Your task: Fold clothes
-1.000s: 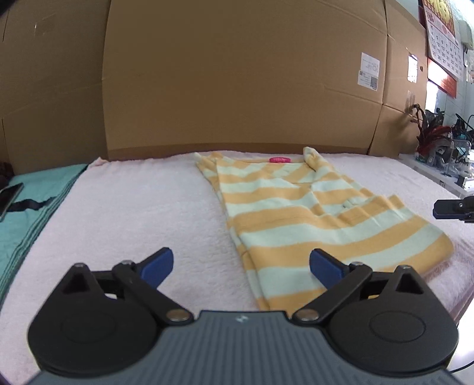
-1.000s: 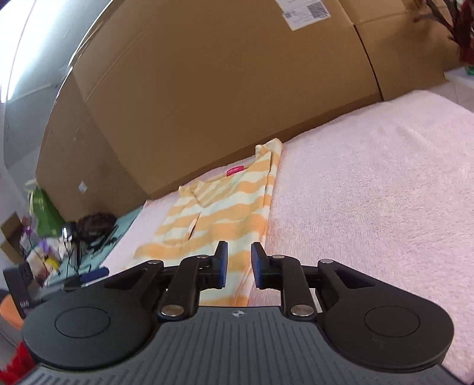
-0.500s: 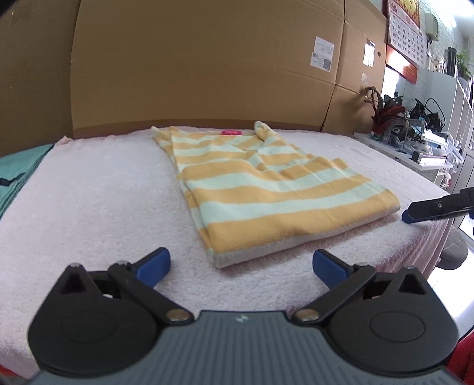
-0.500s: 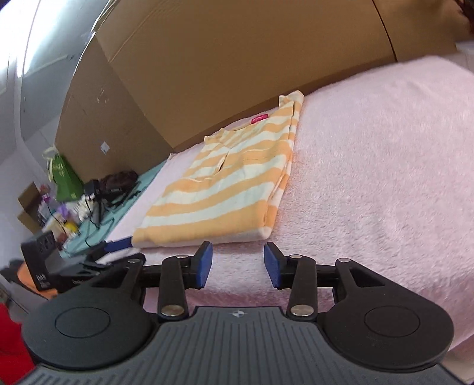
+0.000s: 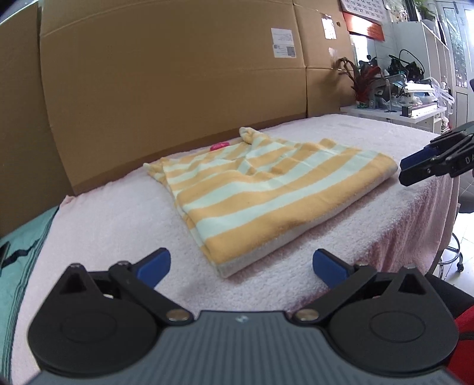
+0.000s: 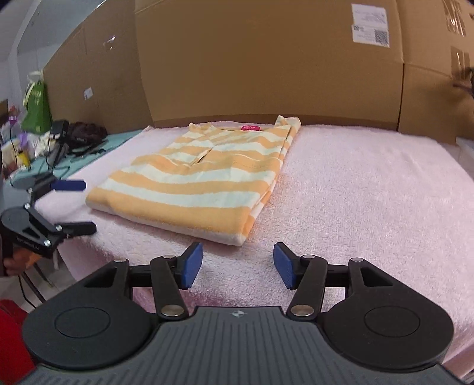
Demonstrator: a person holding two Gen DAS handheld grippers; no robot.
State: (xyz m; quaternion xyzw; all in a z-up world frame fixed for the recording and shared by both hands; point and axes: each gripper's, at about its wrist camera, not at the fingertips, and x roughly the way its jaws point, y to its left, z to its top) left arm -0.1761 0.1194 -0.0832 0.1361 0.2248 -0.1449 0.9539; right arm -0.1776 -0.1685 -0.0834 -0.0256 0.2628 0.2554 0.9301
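Since a second ago our right gripper (image 6: 238, 268) has backed off the striped shirt (image 6: 201, 180) — its jaws are opening, nothing between them. Our left gripper (image 5: 241, 265) stays wide open and empty. The shirt lies folded on the pink towel (image 6: 370, 192), its pink neck tag (image 6: 251, 127) unreadable; the shipping label (image 6: 370, 25) on the cardboard (image 5: 177, 88) is too small to read.

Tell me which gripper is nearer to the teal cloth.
Left. The left gripper hovers by the shirt's corner on the teal cloth's side. The right gripper, jaws opening and empty, is at the shirt's other near corner, farther away.
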